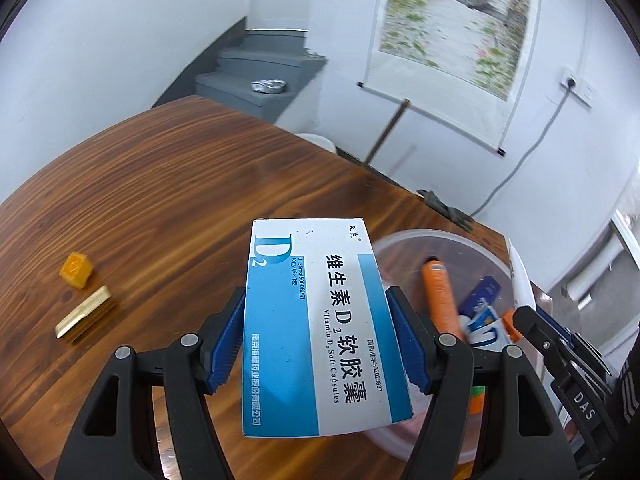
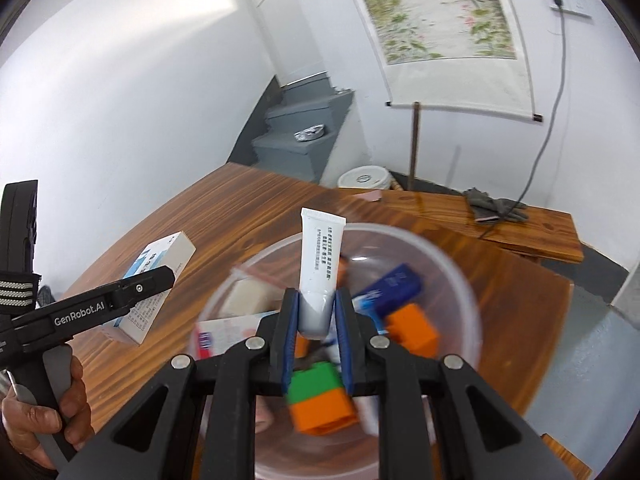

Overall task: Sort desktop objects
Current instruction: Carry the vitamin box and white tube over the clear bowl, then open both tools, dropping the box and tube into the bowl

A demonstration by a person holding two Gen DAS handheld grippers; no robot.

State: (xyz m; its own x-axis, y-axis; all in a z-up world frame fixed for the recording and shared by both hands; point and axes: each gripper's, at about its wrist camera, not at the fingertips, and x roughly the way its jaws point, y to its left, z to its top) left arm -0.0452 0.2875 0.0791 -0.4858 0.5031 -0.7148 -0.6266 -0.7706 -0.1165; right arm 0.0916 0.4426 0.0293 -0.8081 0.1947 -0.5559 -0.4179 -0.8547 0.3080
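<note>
My left gripper (image 1: 316,336) is shut on a blue and white vitamin D2 box (image 1: 316,320), held above the wooden table just left of a clear plastic bowl (image 1: 496,256). The box also shows in the right wrist view (image 2: 160,276). My right gripper (image 2: 317,320) is shut on a white tube (image 2: 320,264), held upright over the bowl (image 2: 460,280). The bowl holds an orange tube (image 1: 440,296), a dark blue box (image 2: 396,284), orange and green blocks (image 2: 320,400) and other small packs.
On the table left of the left gripper lie an orange cube (image 1: 76,270) and a gold bar (image 1: 84,312). A grey glove (image 2: 492,204) and a cable lie on a bench behind. Grey stairs and a hanging scroll are beyond the table.
</note>
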